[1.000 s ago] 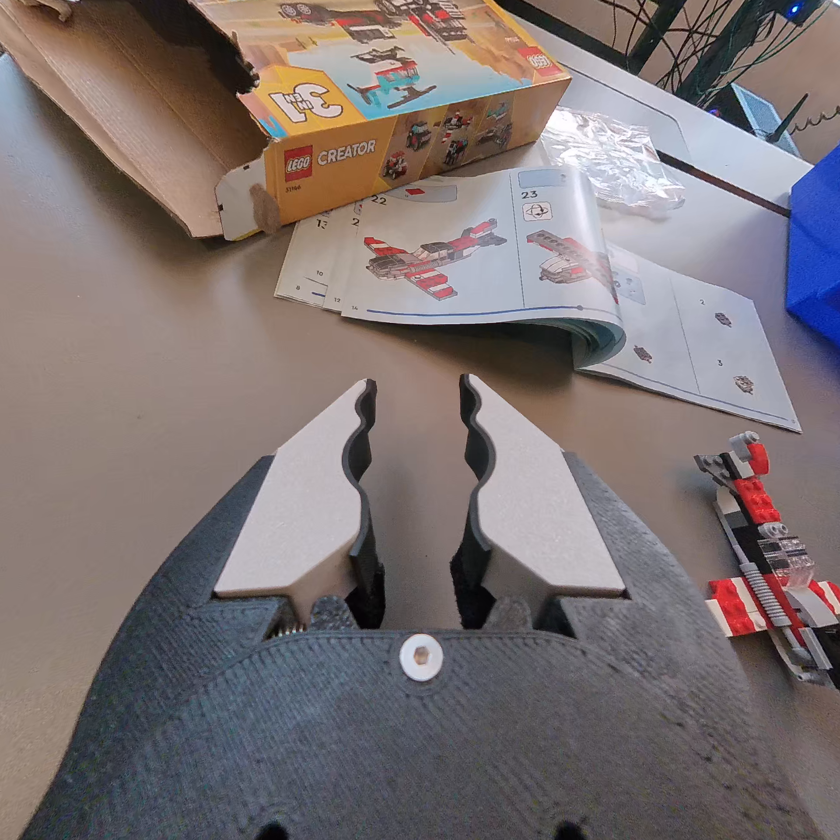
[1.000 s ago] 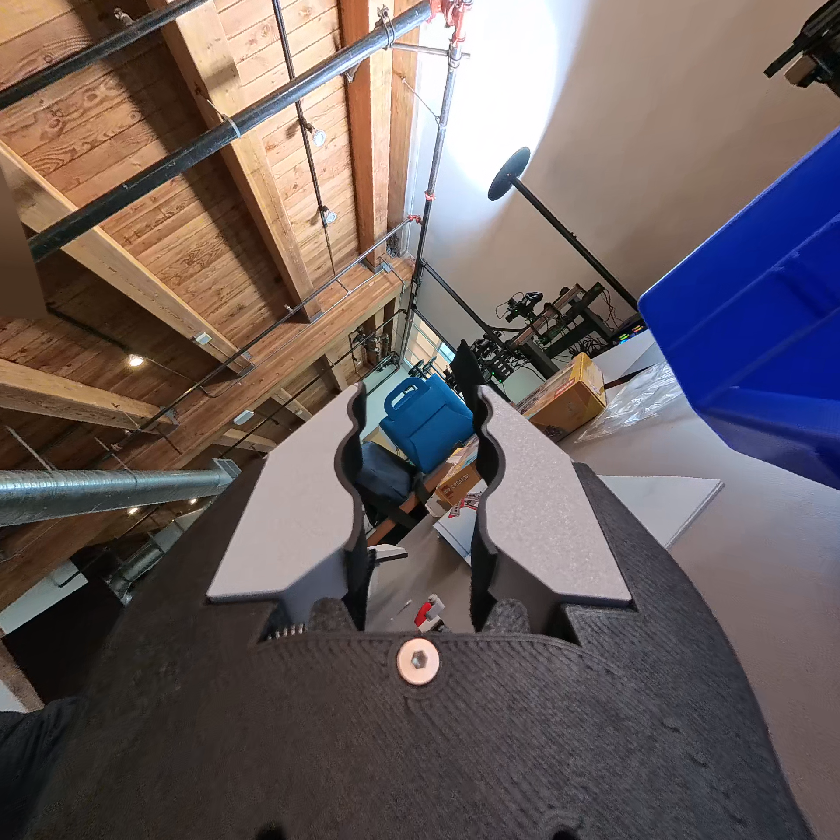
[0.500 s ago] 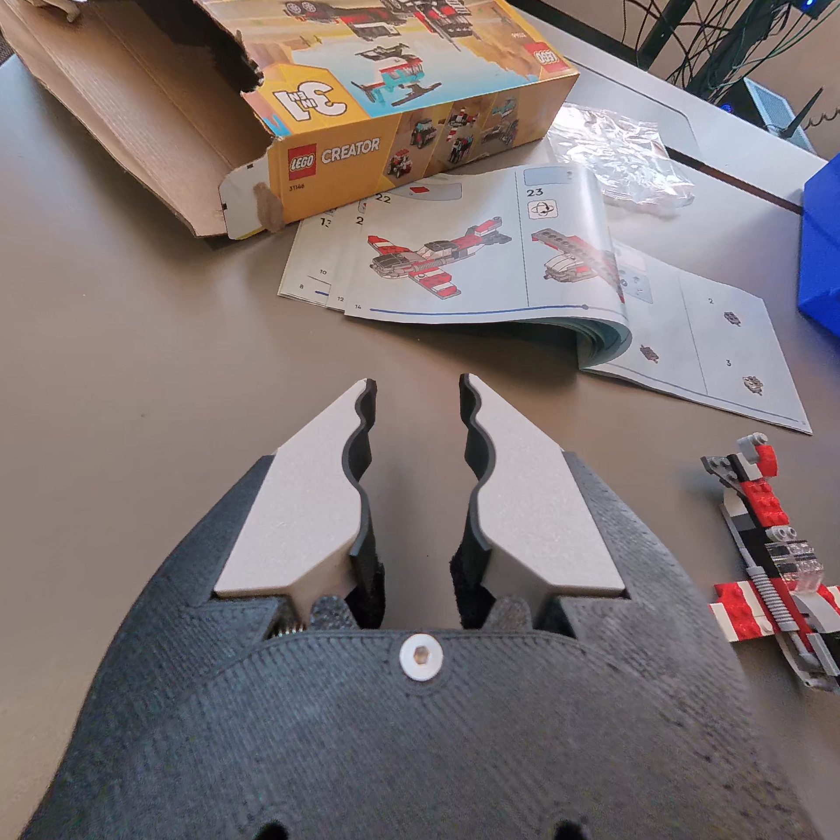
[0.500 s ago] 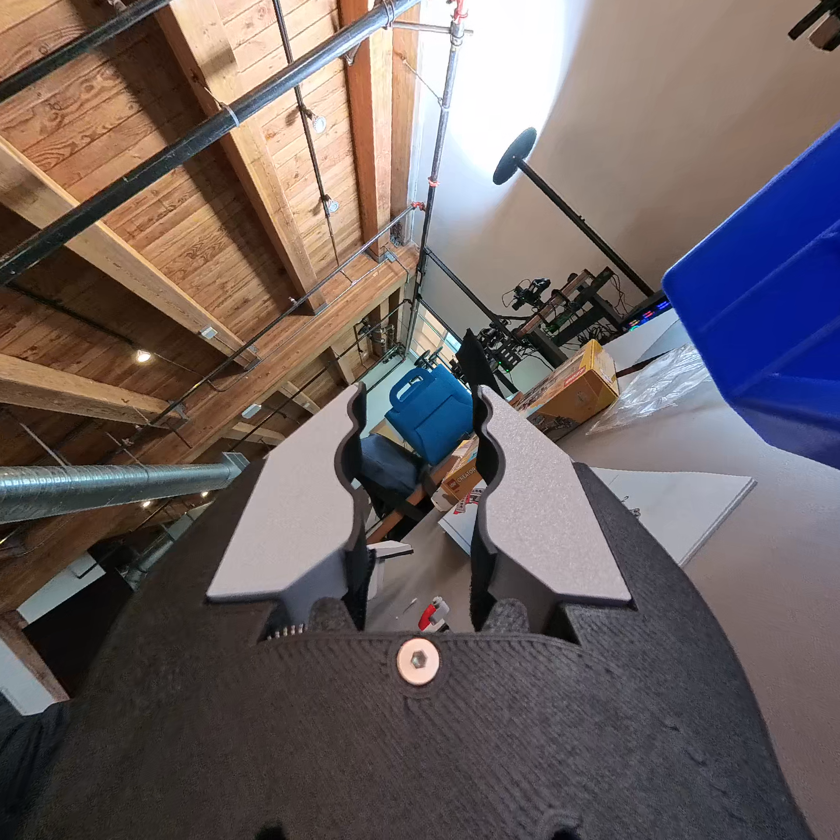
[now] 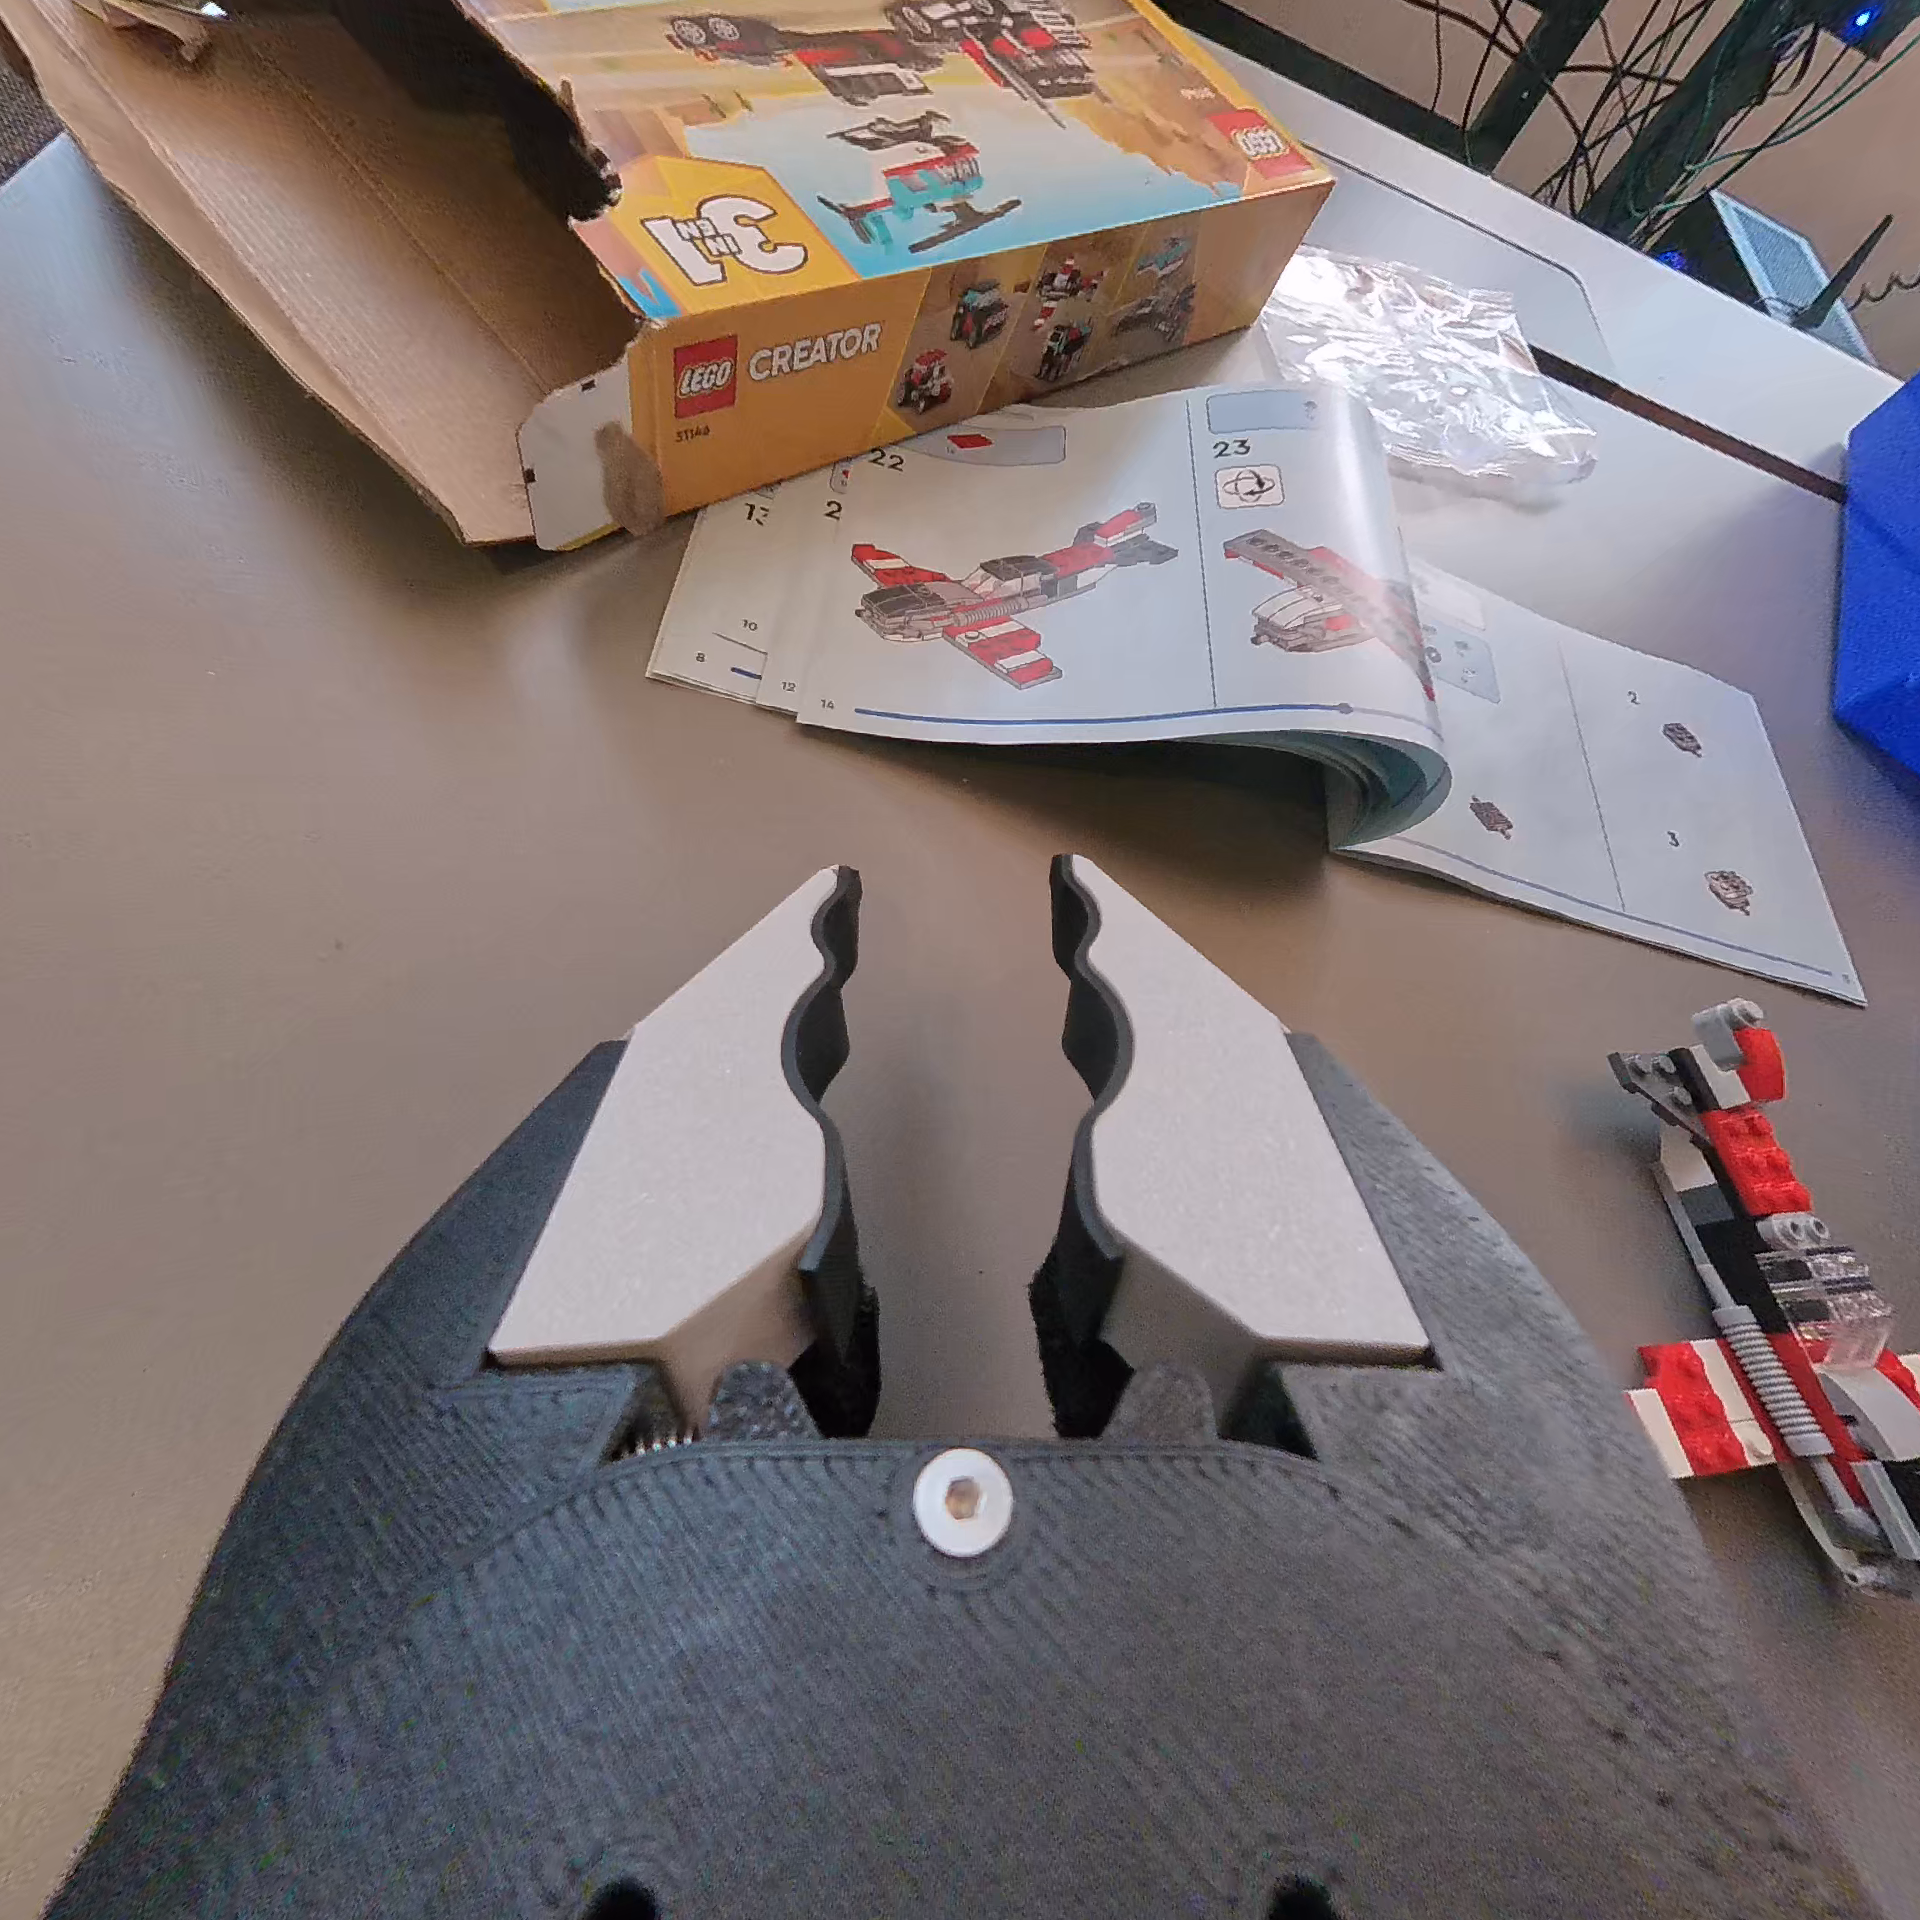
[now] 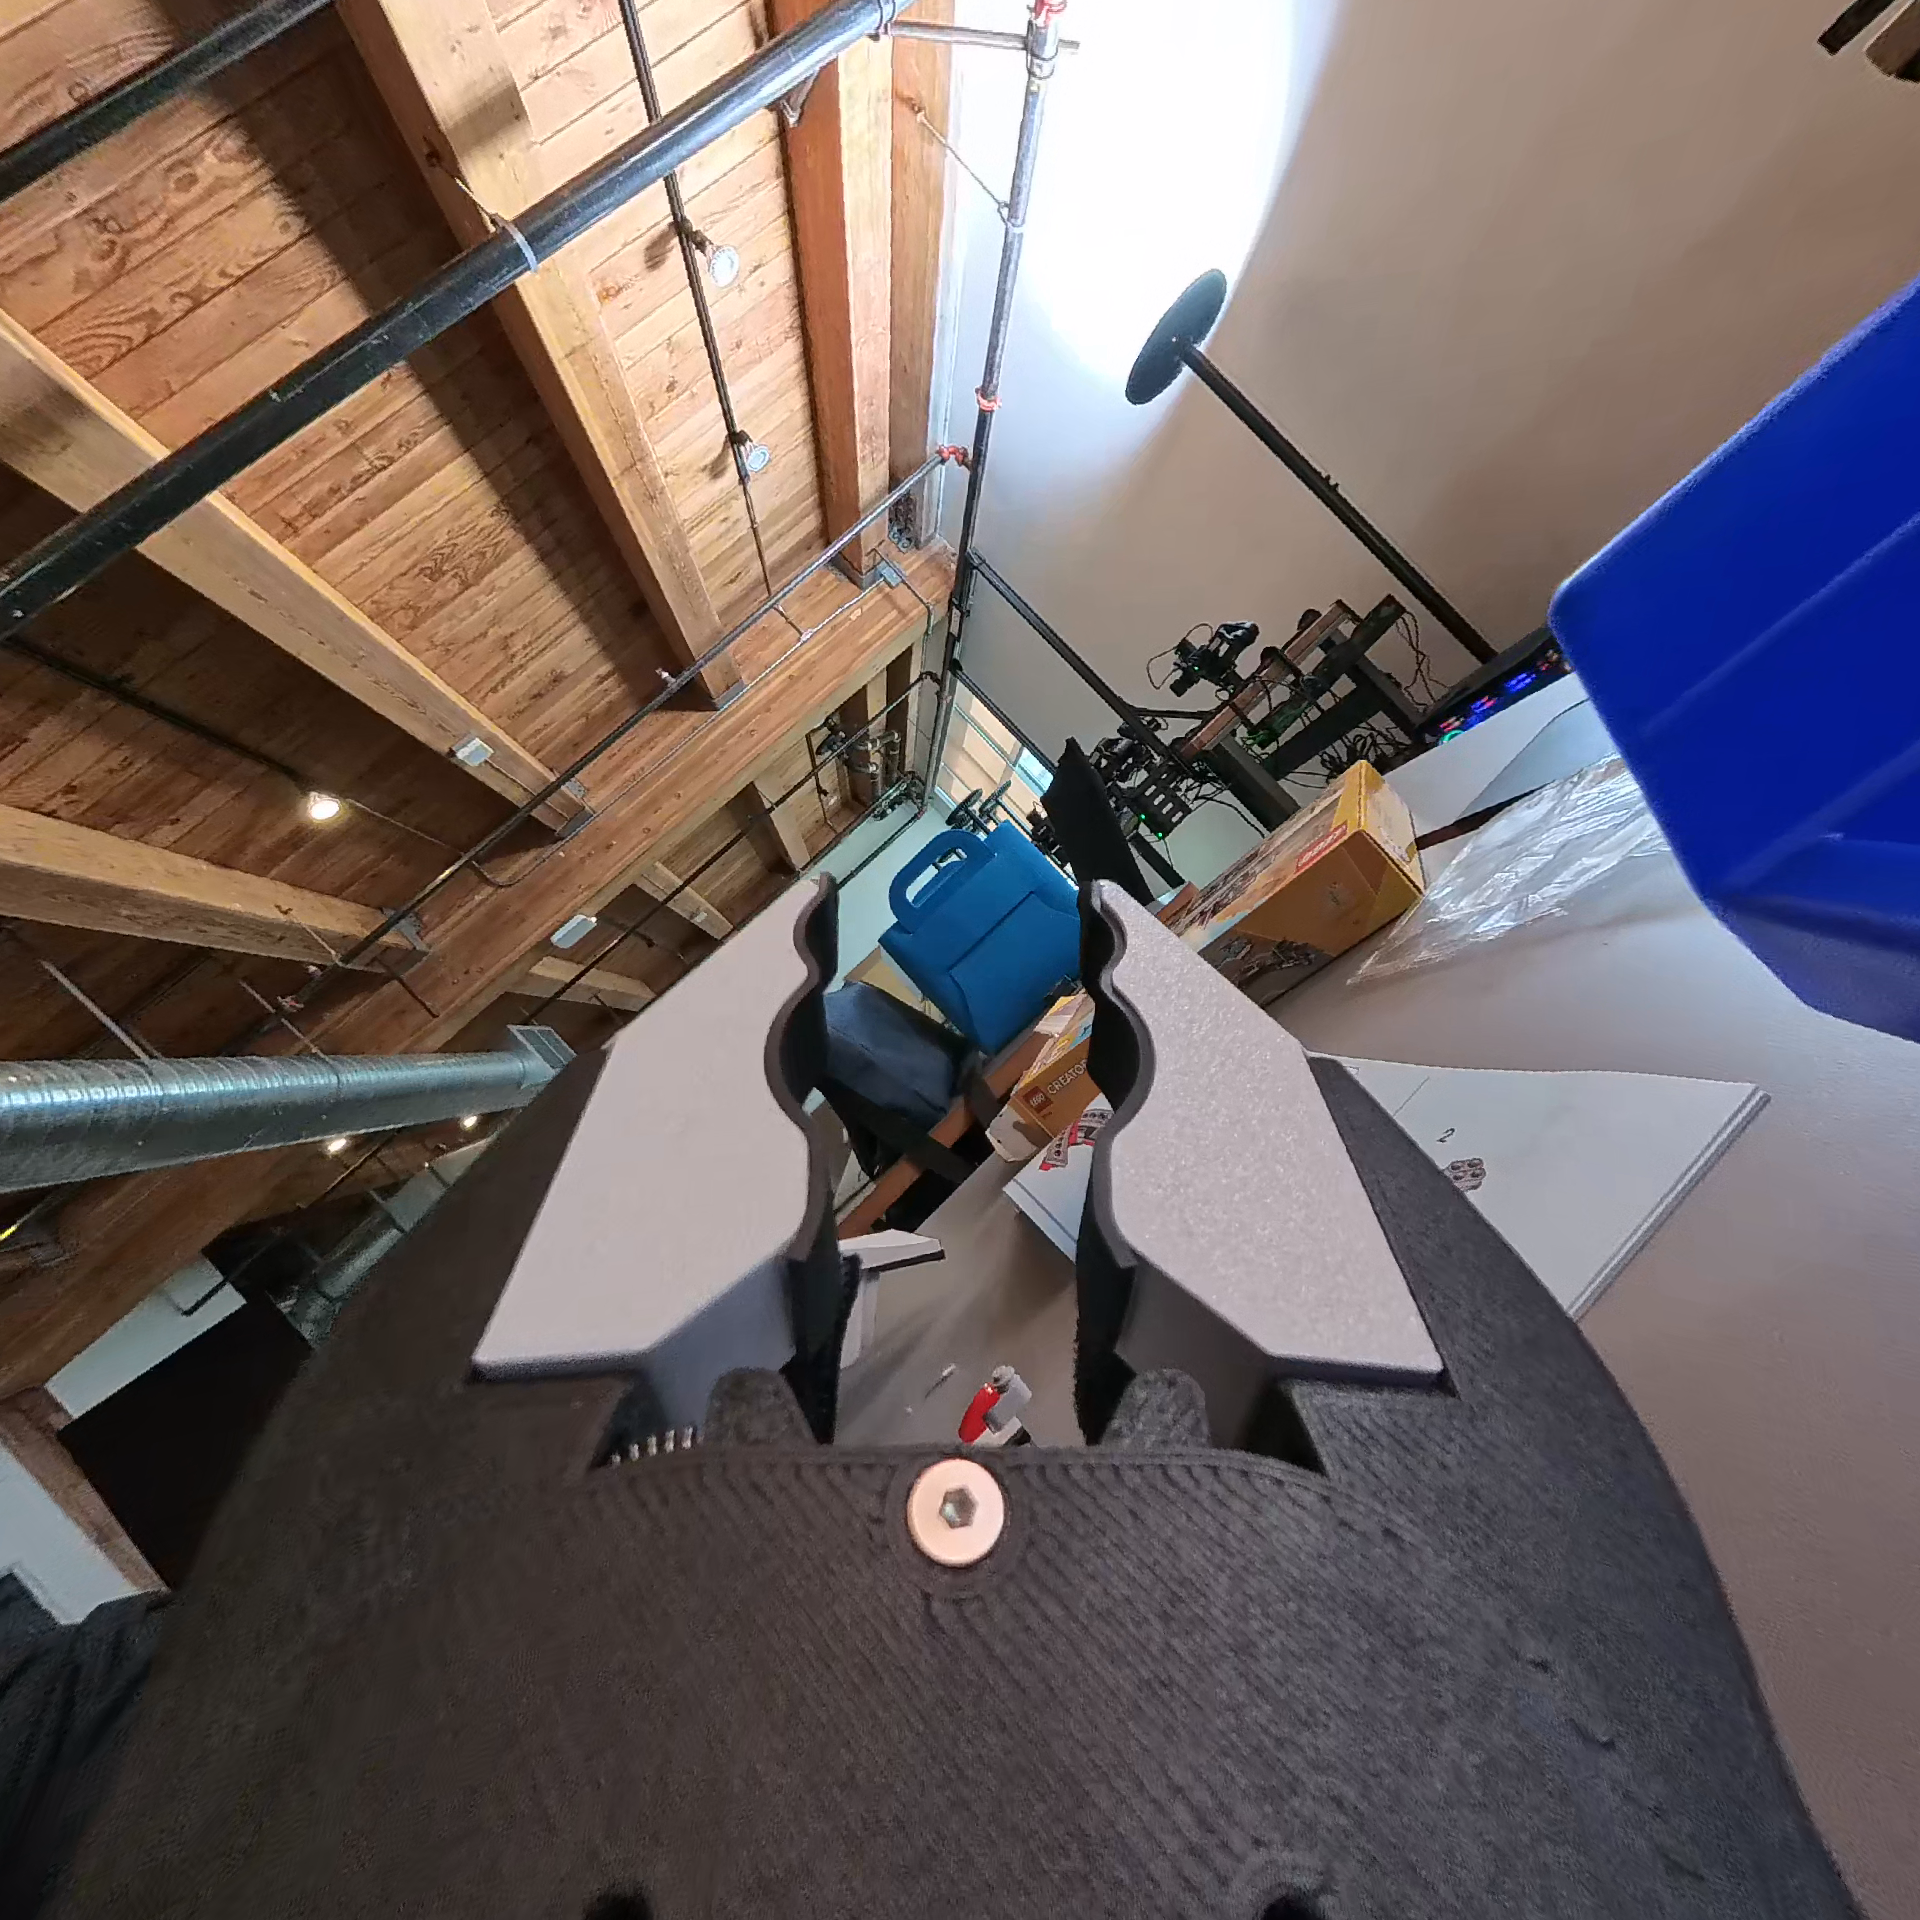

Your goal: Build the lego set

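A partly built red, white, black and grey lego plane (image 5: 1787,1320) lies on the grey table at the right of the left wrist view. My left gripper (image 5: 954,881) is open and empty, low over the bare table, left of the plane. An open instruction booklet (image 5: 1122,603) lies beyond it. My right gripper (image 6: 954,896) is open and empty, rolled sideways and tilted up toward the ceiling. A small red and grey part of the plane (image 6: 992,1405) shows between its fingers. The booklet (image 6: 1538,1164) lies at its right.
A torn yellow lego box (image 5: 935,260) stands at the back, also in the right wrist view (image 6: 1309,883). A clear plastic bag (image 5: 1423,374) lies beside it. A blue bin (image 5: 1881,592) stands at the right edge, close beside the right gripper (image 6: 1787,707). Cables hang behind the table.
My left gripper has drifted slightly left and back, so the plane and bin sit farther right. My right gripper has turned a little, so the blue bin moved right. Both stay open.
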The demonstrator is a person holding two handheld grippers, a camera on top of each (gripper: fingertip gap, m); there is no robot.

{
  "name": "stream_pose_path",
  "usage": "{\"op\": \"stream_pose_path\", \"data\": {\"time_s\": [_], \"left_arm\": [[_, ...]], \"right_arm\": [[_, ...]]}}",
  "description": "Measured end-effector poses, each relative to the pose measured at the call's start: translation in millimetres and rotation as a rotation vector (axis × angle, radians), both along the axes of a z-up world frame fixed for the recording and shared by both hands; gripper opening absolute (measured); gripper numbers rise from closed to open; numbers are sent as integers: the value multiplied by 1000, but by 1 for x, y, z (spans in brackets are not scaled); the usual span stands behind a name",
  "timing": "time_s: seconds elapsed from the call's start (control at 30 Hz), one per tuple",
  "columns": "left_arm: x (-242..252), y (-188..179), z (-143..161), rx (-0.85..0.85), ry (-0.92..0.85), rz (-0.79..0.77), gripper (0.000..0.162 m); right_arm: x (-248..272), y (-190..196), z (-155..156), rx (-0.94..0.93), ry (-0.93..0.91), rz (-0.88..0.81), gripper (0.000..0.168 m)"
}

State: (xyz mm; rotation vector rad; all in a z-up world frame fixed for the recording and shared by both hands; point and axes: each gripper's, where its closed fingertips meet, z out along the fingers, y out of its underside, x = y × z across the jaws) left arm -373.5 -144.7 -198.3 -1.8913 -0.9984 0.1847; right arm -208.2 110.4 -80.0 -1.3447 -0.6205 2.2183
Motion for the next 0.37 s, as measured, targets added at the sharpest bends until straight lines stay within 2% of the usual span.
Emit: {"op": "stream_pose_path", "data": {"time_s": [0.37], "left_arm": [[0,-1,0,-12,12,16,38]], "right_arm": [[-7,2,-6,-64,-40,16,46]]}}
